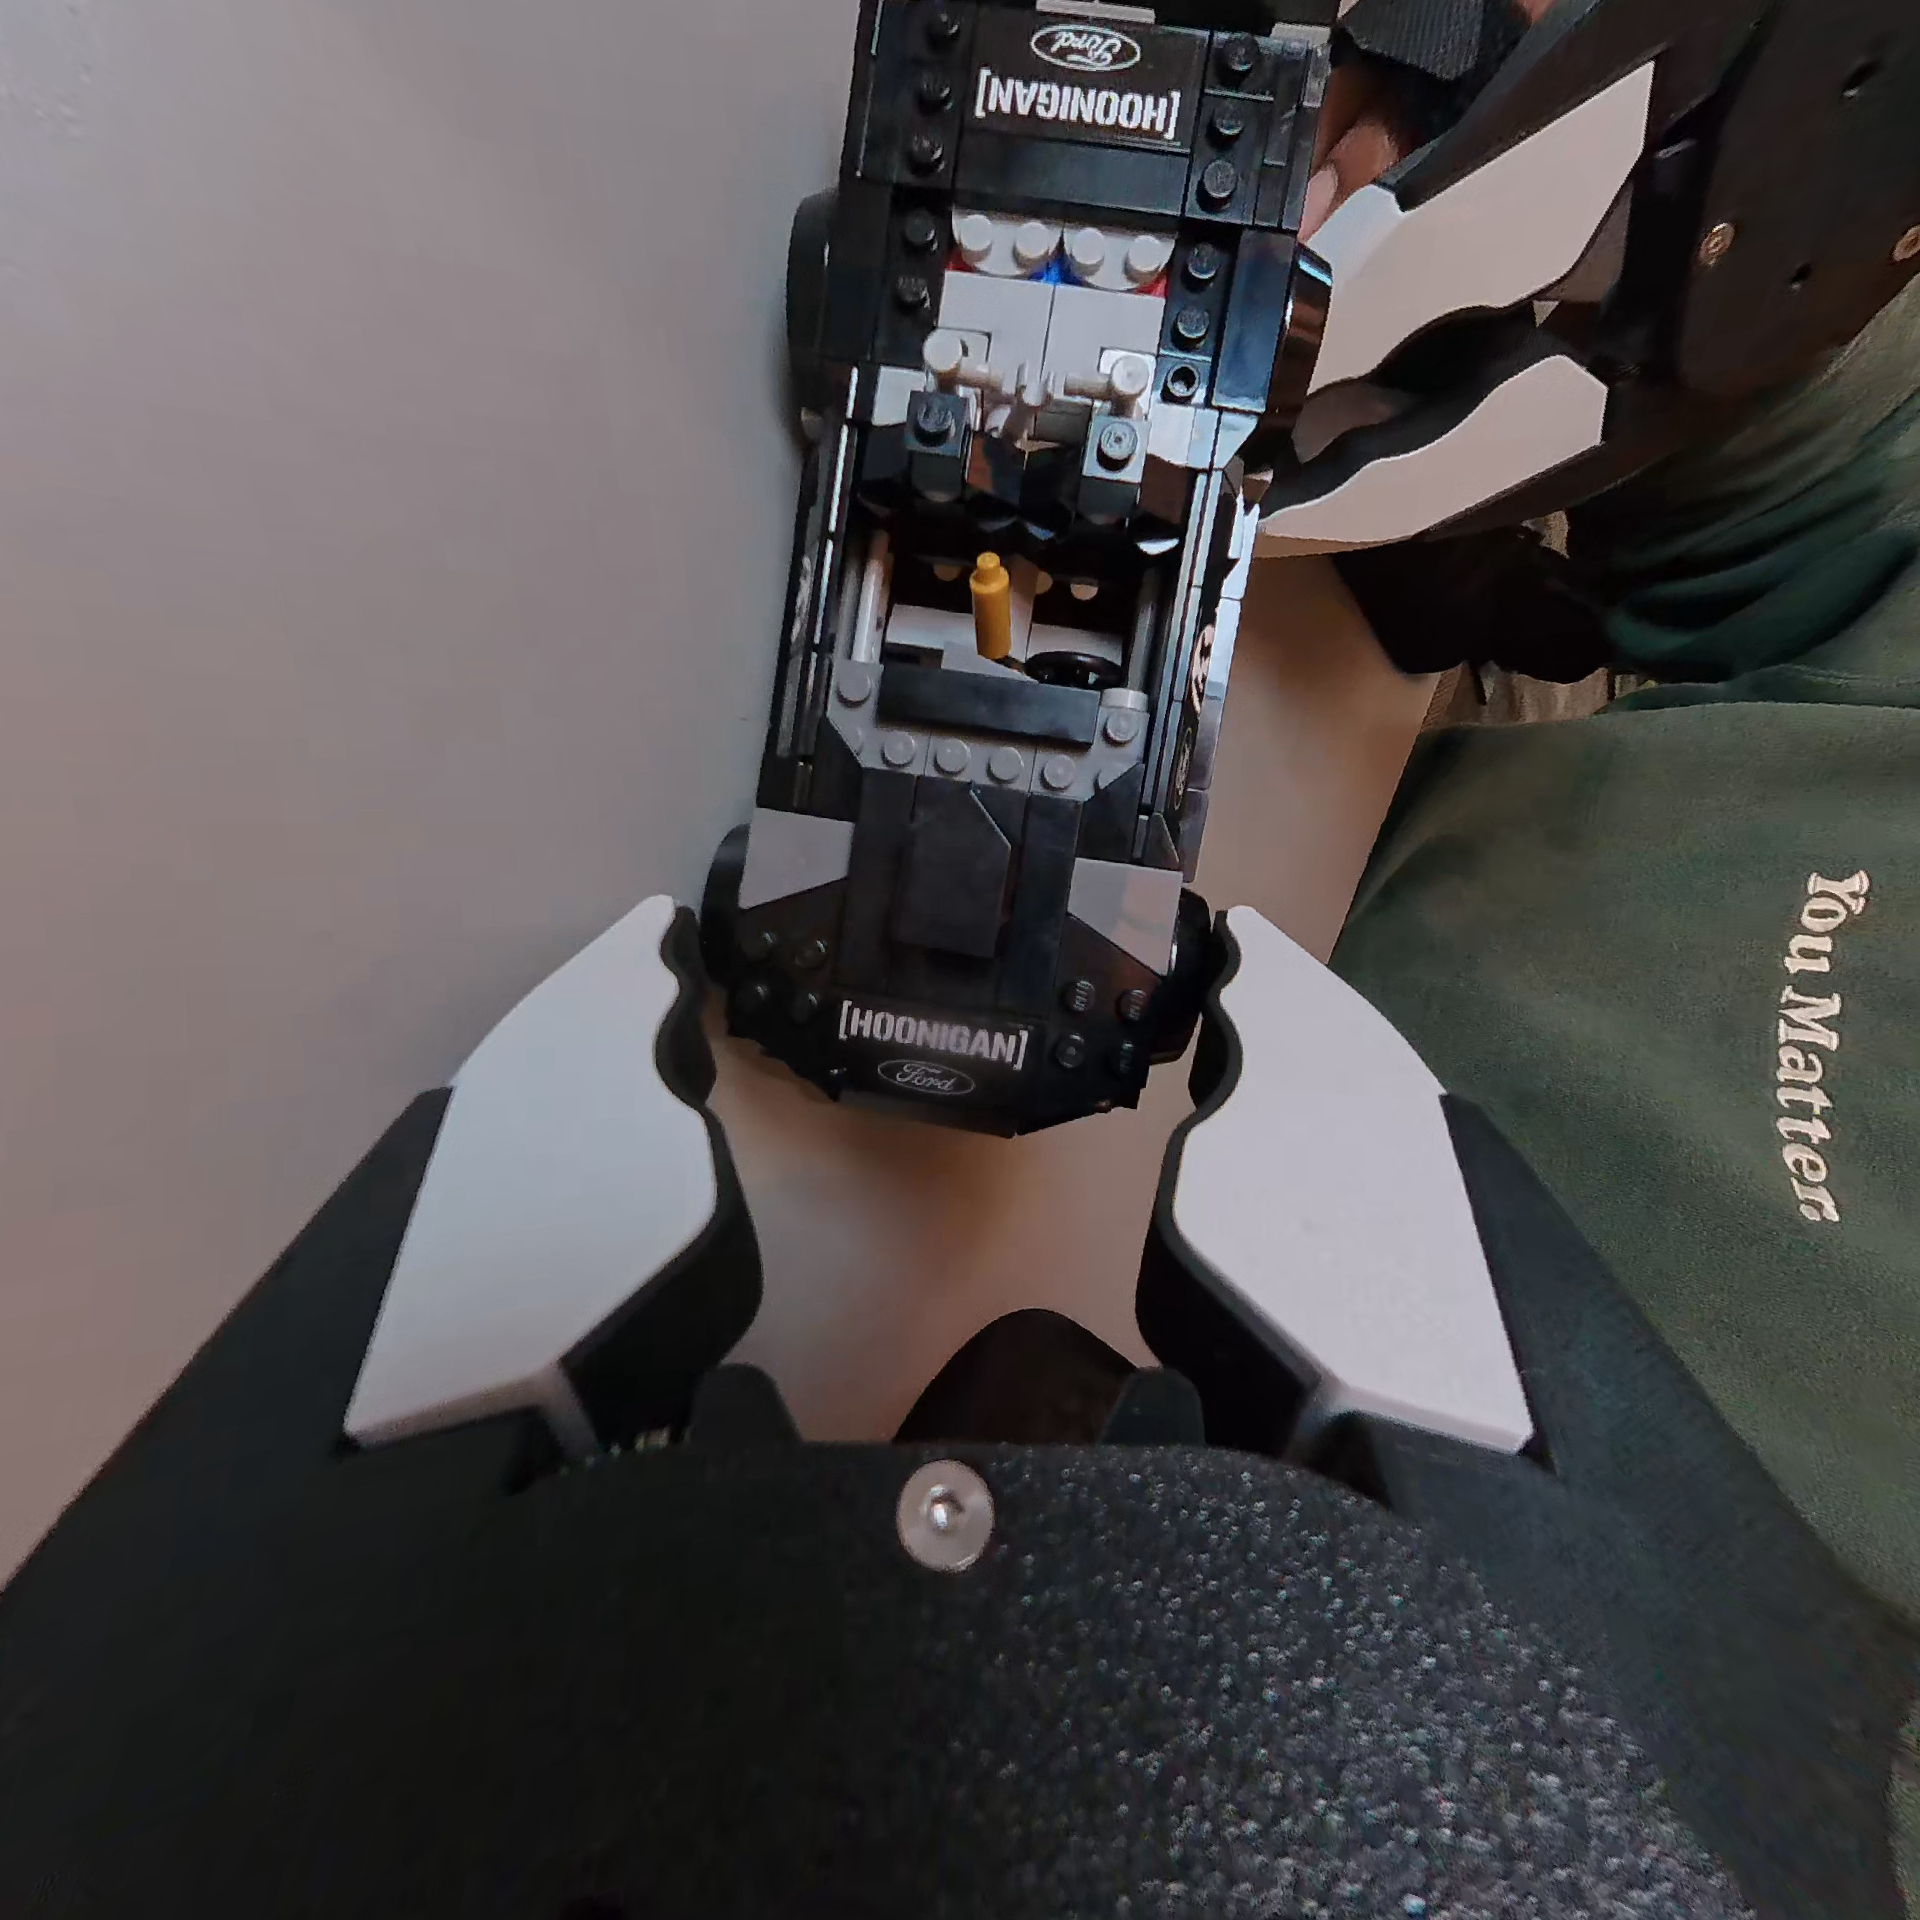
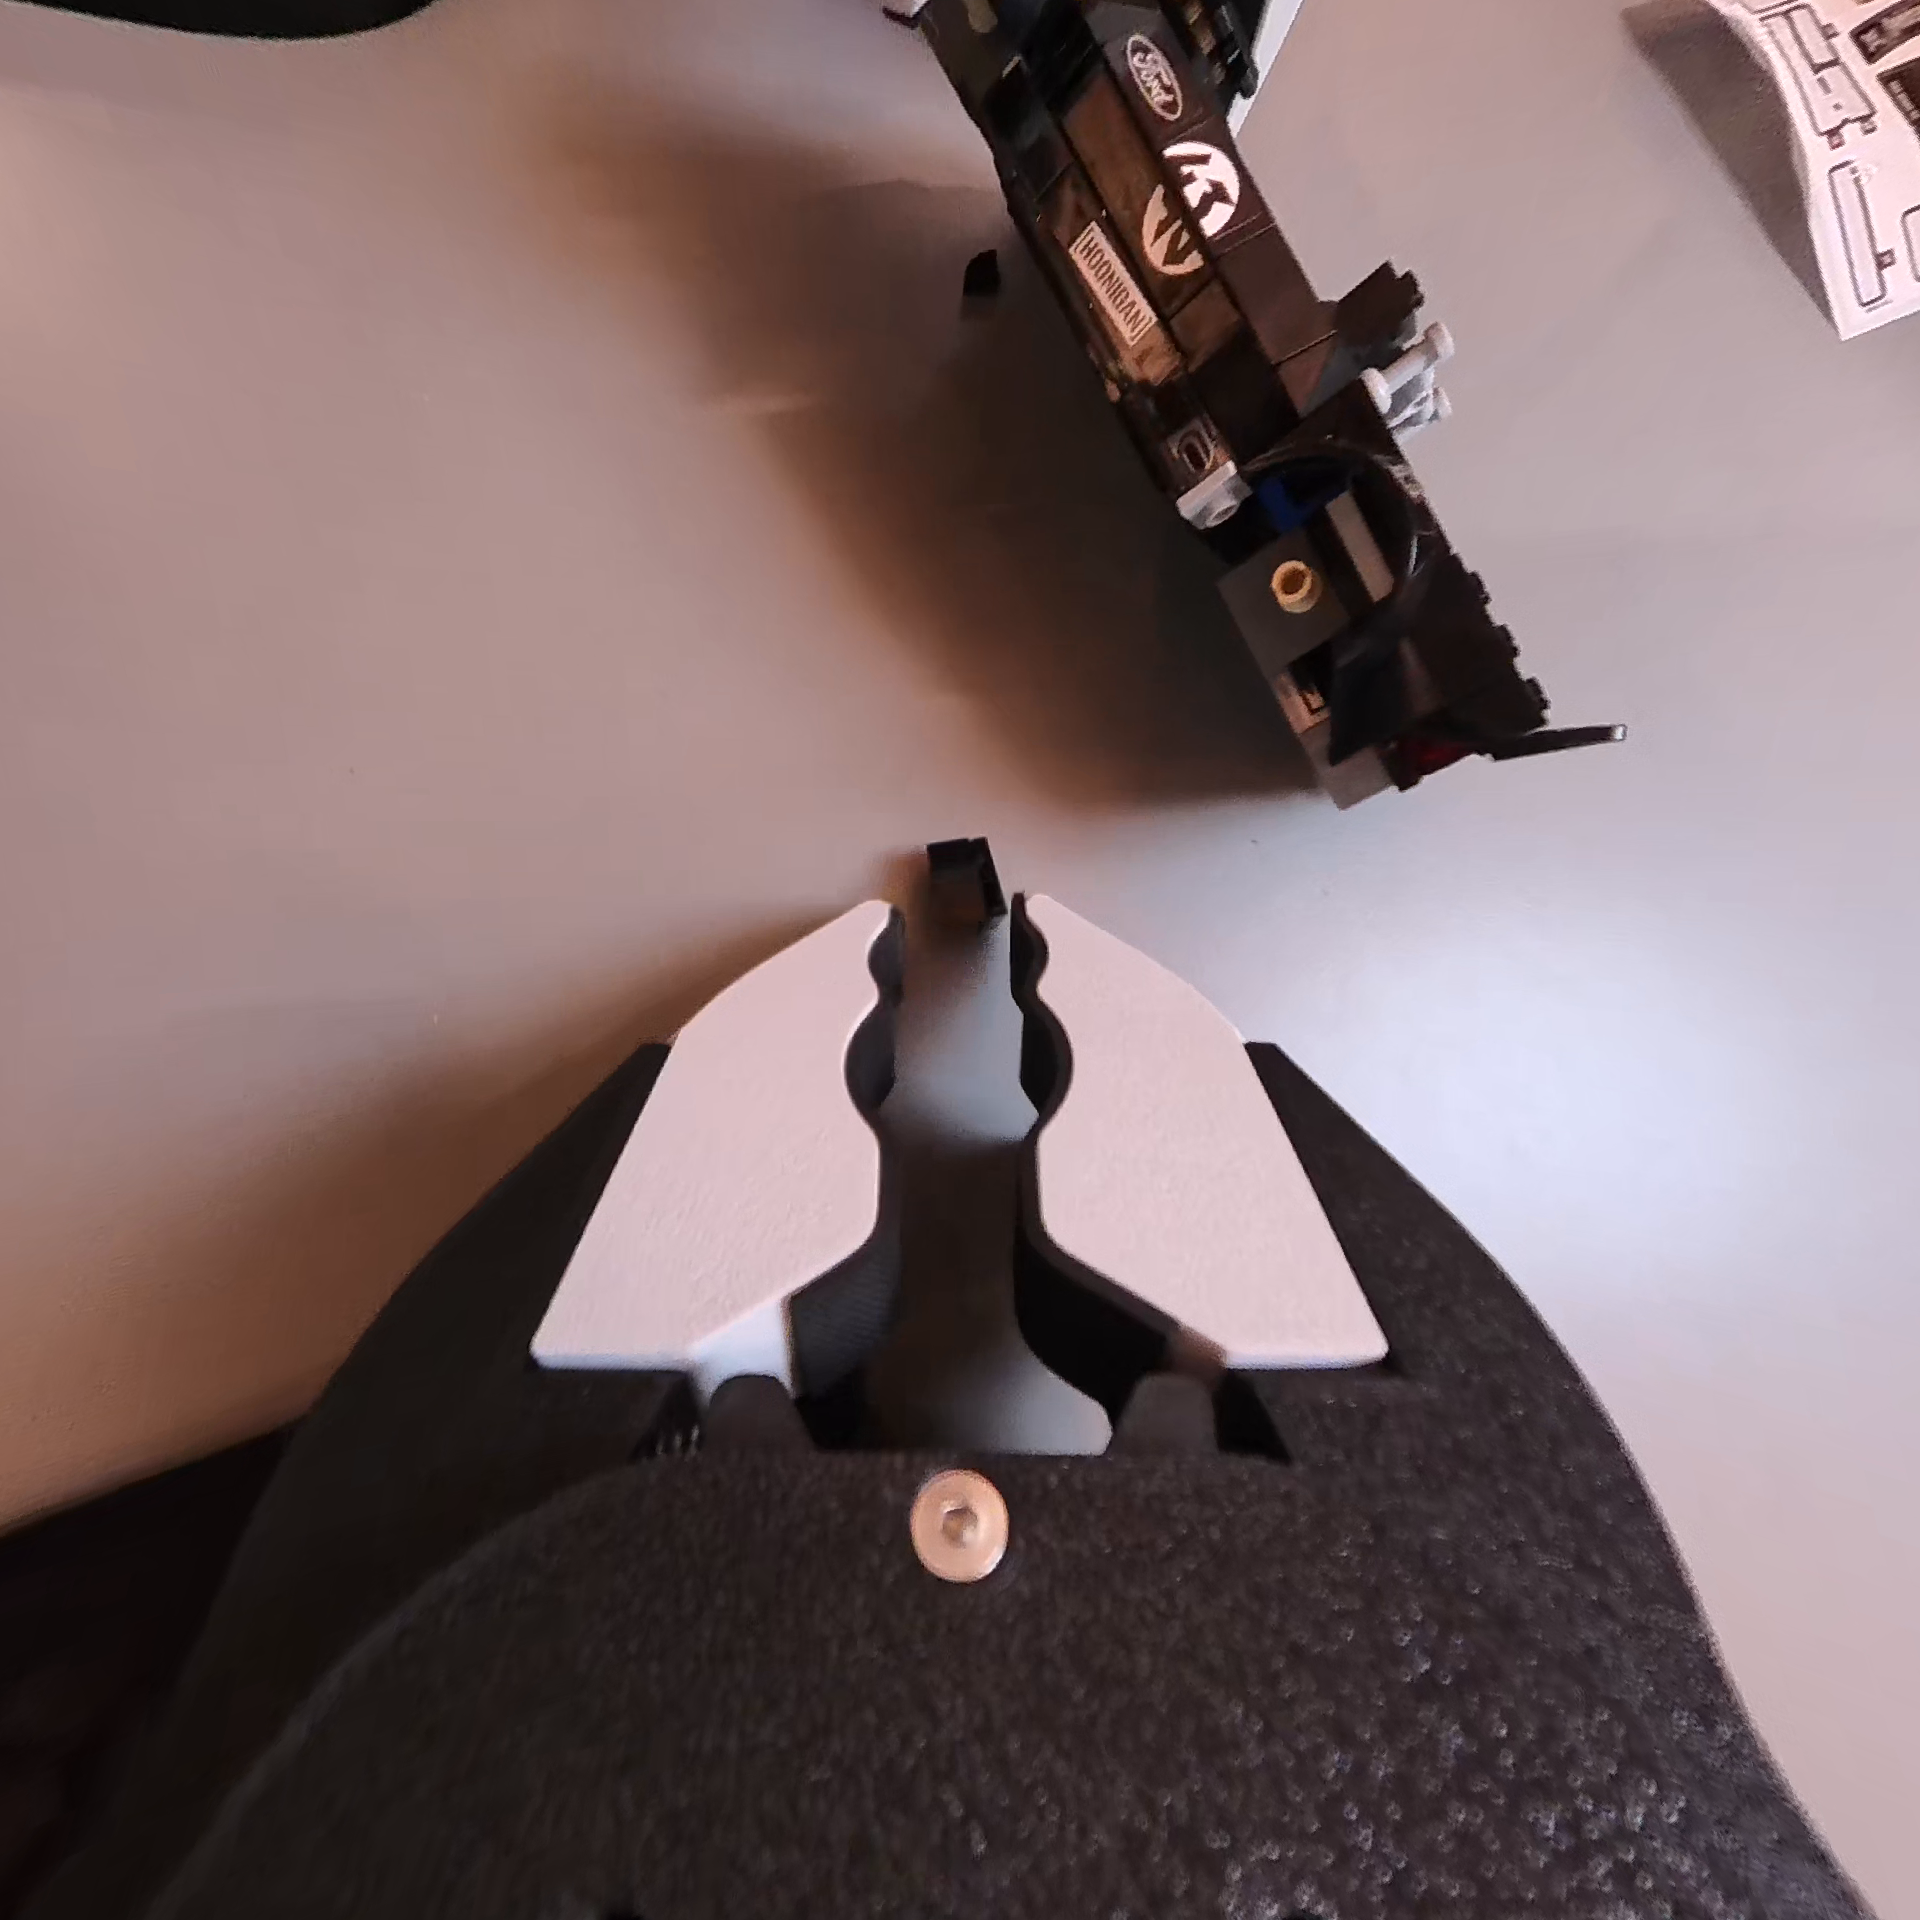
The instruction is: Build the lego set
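Pale grey tabletop (image 2: 416, 520), wide bare room at left in the right wrist view; printed paper sheet (image 2: 1808, 145) at the top right corner. Black brick-built lego car (image 1: 997, 582) lifted off the table, long axis running straight away from the left gripper (image 1: 951, 1023), roof open. Left gripper clamped on the car's near end. Right gripper (image 2: 951, 914) nearly closed, pinching small black lego brick (image 2: 958, 883) at the tips, just above the table. Another small black piece (image 2: 982, 275) beside the car.
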Tool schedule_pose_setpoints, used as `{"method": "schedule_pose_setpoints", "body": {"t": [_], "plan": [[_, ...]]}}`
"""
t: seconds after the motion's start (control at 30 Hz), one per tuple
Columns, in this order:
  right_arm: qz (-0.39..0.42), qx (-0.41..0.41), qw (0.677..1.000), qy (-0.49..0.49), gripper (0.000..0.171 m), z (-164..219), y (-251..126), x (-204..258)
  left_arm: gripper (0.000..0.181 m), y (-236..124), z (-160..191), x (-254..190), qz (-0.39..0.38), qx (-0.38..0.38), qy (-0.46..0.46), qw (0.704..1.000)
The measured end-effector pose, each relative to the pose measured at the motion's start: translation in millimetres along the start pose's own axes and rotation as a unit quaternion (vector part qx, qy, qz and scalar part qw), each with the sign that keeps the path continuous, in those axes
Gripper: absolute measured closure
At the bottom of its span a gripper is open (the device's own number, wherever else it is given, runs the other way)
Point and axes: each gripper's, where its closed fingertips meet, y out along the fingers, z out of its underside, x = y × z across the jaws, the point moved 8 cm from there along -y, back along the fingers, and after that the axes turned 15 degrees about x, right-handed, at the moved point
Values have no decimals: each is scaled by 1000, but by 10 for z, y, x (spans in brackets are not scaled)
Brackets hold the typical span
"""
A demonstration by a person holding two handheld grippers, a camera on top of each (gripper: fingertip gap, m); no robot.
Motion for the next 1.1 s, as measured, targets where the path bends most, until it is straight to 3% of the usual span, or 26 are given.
{"method": "schedule_pose_setpoints", "body": {"t": [0.23, 0.37, 0.63, 0.77, 0.93, 1.1], "plan": [[16, 3, 1000, -7, 150, -4, 20, -11, 90, 11, 5, -13, -10, -4, 3, 1000], [56, -12, 997, -45, 158, -32, 10, 12, 90, 50, 22, -56, -45, -13, 11, 999], [188, -44, 949, -249, 158, 50, -208, 458, 89, 281, 96, -213, -233, -15, 57, 971], [201, -4, 937, -286, 158, 83, -150, 640, 90, 377, 125, -259, -313, -22, 74, 947], [122, 24, 958, -258, 155, 79, -232, 723, 90, 411, 156, -271, -352, -34, 84, 932], [16, 4, 986, -165, 150, 126, -385, 704, 90, 434, 209, -279, -337, -54, 90, 936]]}}
